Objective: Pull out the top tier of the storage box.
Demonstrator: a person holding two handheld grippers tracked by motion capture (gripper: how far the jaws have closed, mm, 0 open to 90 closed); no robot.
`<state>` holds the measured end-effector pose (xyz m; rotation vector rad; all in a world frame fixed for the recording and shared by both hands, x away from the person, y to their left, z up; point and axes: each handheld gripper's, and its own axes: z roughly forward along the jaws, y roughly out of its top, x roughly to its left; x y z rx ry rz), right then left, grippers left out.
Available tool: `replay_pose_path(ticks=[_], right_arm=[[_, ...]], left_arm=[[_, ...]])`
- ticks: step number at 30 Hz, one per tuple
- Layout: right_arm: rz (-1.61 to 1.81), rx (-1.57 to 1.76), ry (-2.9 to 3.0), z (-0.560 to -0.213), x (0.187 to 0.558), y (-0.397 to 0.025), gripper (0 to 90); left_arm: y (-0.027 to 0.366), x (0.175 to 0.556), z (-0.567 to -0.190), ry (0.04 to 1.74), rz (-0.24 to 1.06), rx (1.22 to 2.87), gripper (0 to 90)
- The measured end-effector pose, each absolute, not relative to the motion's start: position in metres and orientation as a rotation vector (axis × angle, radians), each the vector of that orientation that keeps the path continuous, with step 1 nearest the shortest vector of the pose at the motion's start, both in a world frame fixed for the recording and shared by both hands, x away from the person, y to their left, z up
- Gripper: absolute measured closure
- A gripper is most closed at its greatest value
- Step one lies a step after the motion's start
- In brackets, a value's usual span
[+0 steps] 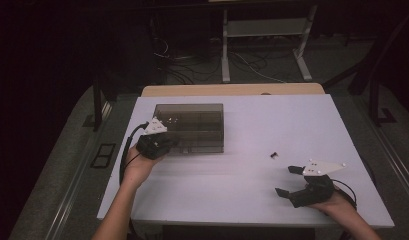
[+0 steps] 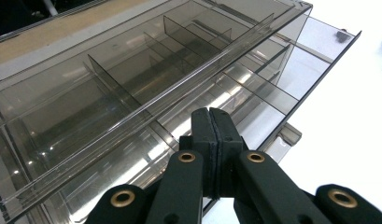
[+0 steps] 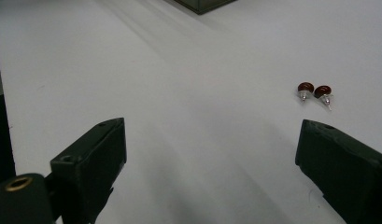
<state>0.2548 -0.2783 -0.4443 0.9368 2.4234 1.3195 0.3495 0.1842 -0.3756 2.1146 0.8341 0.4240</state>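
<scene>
Right gripper (image 3: 209, 163) gaping wide, empty; left gripper (image 2: 211, 140) closed at my organizer box (image 2: 132, 93). 2 earrings (image 3: 314, 93) tiny, slippery; I'd pinch domed heads.

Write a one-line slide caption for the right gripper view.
Open right gripper above the white table, two dark red stud earrings lying just ahead.
</scene>
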Motion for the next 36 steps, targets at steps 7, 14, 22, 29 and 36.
replay_pose_path(ticks=[7, 14, 22, 29, 36], right_arm=[[1.319, 0.937, 2.424, -0.444, 0.255, -0.278, 8.2], [1.321, 0.939, 2.423, -0.444, 0.255, -0.279, 8.2], [1.321, 0.938, 2.423, -0.444, 0.254, -0.279, 8.2], [1.323, 0.935, 2.424, -0.444, 0.254, -0.279, 8.2], [1.323, 0.933, 2.424, -0.444, 0.254, -0.279, 8.2]], left_arm=[[0.183, 0.348, -0.377, 0.828, 0.417, 2.139, 89.3], [0.182, 0.345, -0.38, 0.828, 0.409, 2.155, 89.3], [0.182, 0.343, -0.38, 0.827, 0.4, 2.156, 89.3], [0.183, 0.34, -0.38, 0.821, 0.394, 2.165, 89.4], [0.184, 0.337, -0.38, 0.816, 0.386, 2.175, 89.4]])
